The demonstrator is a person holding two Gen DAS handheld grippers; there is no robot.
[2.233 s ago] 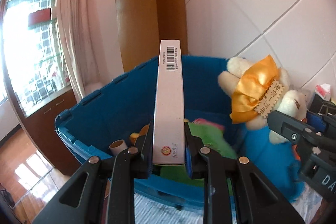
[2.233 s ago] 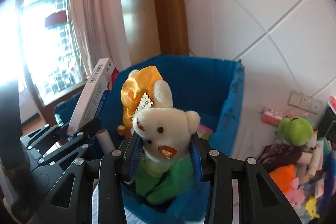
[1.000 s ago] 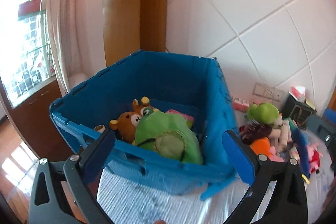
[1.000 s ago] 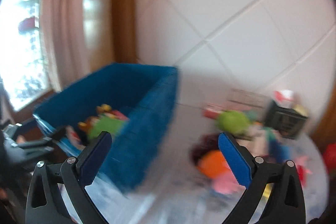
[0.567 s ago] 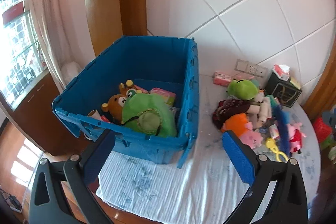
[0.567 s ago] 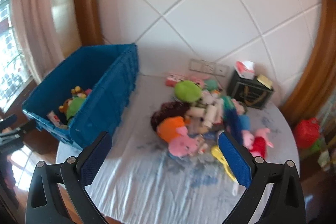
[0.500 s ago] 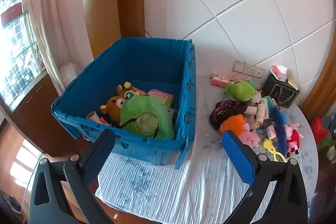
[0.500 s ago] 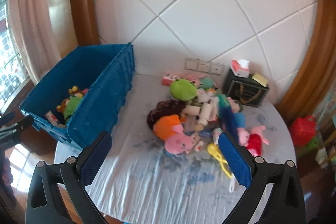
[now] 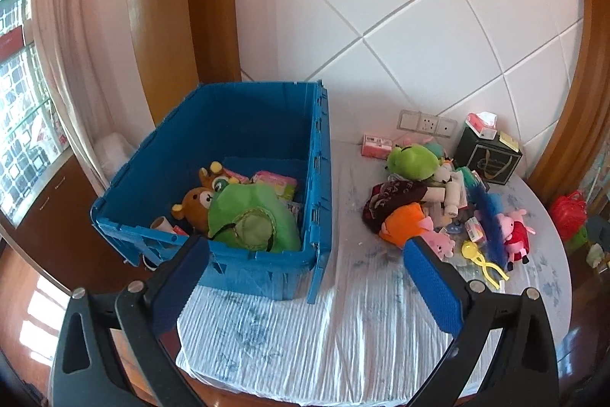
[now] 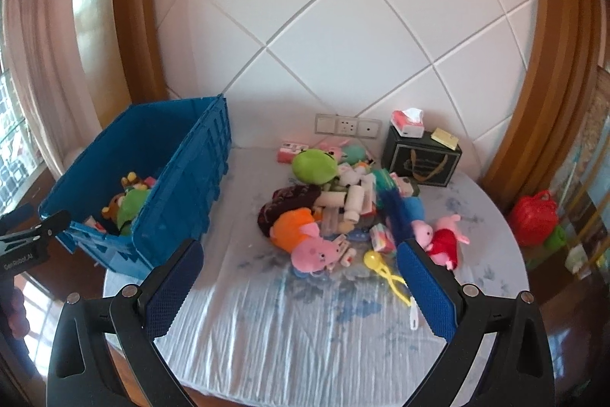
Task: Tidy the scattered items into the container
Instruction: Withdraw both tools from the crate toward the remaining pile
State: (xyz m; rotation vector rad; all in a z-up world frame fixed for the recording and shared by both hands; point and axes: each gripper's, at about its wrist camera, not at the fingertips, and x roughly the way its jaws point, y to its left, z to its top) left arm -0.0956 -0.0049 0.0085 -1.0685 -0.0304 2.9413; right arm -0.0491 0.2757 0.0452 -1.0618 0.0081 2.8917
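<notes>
Both jaws stood spread wide and empty: the left gripper (image 9: 305, 277) and the right gripper (image 10: 301, 277) hung above the cloth-covered table (image 10: 289, 327). Ahead and left of the right jaws sat the blue crate (image 10: 190, 185), its long axis running away toward the tiled wall (image 10: 343, 37), open side up, with plush toys (image 9: 248, 216) inside. Ahead of them, between the pads, lay the toy pile (image 10: 343, 205), just beside the crate.

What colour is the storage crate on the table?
Blue, inside and out; the crate shows best in the left wrist view.
</notes>
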